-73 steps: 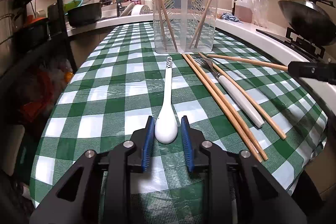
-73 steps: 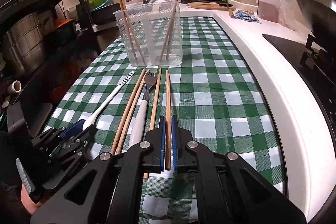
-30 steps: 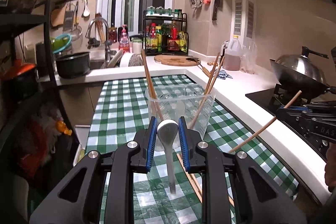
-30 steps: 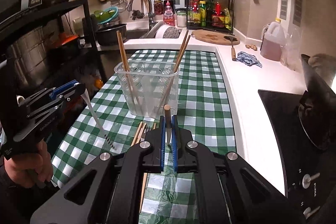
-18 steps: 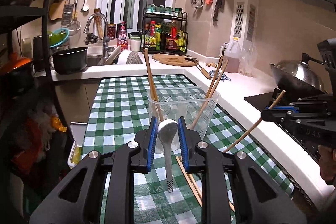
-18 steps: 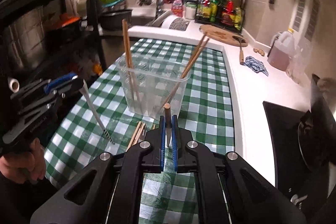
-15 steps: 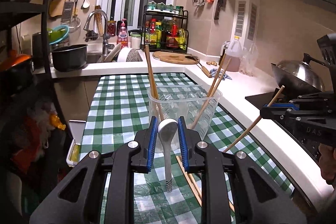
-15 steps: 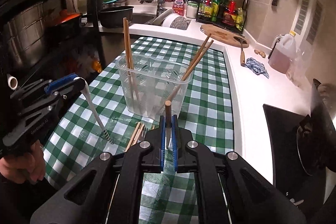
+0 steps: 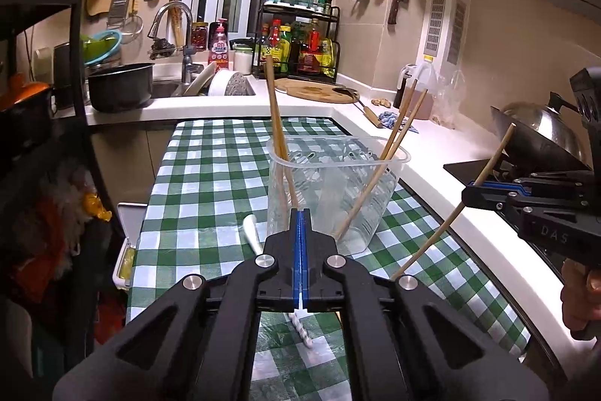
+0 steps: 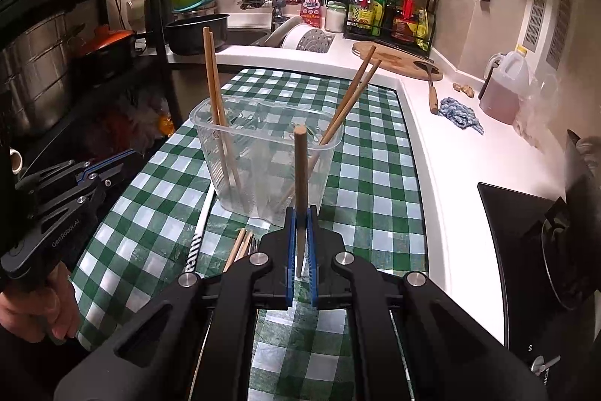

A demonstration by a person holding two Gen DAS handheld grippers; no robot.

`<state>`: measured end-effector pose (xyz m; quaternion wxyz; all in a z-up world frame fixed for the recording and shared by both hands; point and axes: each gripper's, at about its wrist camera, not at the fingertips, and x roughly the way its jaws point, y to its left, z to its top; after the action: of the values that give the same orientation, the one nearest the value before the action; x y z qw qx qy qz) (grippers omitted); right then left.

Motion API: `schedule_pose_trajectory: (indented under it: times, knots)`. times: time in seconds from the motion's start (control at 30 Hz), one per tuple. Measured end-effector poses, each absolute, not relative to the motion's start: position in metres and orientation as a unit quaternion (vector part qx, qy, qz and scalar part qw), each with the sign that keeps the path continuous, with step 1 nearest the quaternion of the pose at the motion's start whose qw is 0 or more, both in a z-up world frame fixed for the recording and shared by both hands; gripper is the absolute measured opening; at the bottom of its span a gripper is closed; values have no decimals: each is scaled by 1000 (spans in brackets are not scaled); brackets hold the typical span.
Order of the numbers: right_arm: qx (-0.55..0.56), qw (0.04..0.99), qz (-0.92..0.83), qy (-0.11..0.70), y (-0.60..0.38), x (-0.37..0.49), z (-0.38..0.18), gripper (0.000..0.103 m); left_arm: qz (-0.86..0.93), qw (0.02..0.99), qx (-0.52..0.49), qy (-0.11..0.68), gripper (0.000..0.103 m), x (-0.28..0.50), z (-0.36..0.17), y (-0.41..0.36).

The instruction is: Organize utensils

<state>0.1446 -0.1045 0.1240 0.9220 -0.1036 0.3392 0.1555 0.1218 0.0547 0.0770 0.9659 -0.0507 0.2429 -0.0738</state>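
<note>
A clear plastic bin [image 9: 338, 190] stands on the green checked cloth with several wooden chopsticks leaning in it; it also shows in the right wrist view [image 10: 263, 156]. My left gripper [image 9: 301, 224] is shut and empty, held above the cloth in front of the bin. A white spoon [image 9: 252, 235] lies on the cloth under it, its striped handle end [image 9: 302, 329] showing below; in the right wrist view the spoon [image 10: 201, 224] lies left of the bin. My right gripper [image 10: 300, 228] is shut on a single wooden chopstick [image 10: 301, 183], held upright in front of the bin.
Chopsticks and a fork [image 10: 242, 247] lie on the cloth before the bin. A white counter edge [image 10: 432, 175] runs along the right, with a hob and wok [image 9: 541, 138] beyond. A black shelf rack [image 10: 75, 62] stands left. A sink [image 9: 180, 89] is behind.
The white spoon has slipped out of my left gripper and now lies on the cloth; the left jaws have closed empty. My right gripper still holds its chopstick, closer to the bin.
</note>
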Motion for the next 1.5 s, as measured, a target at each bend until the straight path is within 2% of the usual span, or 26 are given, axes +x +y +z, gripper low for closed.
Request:
schedule_pose_trajectory:
  times: [0.3,0.9,1.2,1.5]
  knots:
    - [-89,926,160,330,-116,136,122,6,-39,955,-106,273,0,131,63,98]
    - [-74,936,168,301,-141,97,117,6,-28,943,-98,317,0,149,24,81]
    - [-45,945,168,279,-157,91,107,6,-20,933,-105,345,0,206,8,96]
    - [-43,943,176,279,-156,92,106,6,-42,899,-184,394,0,277,-21,117]
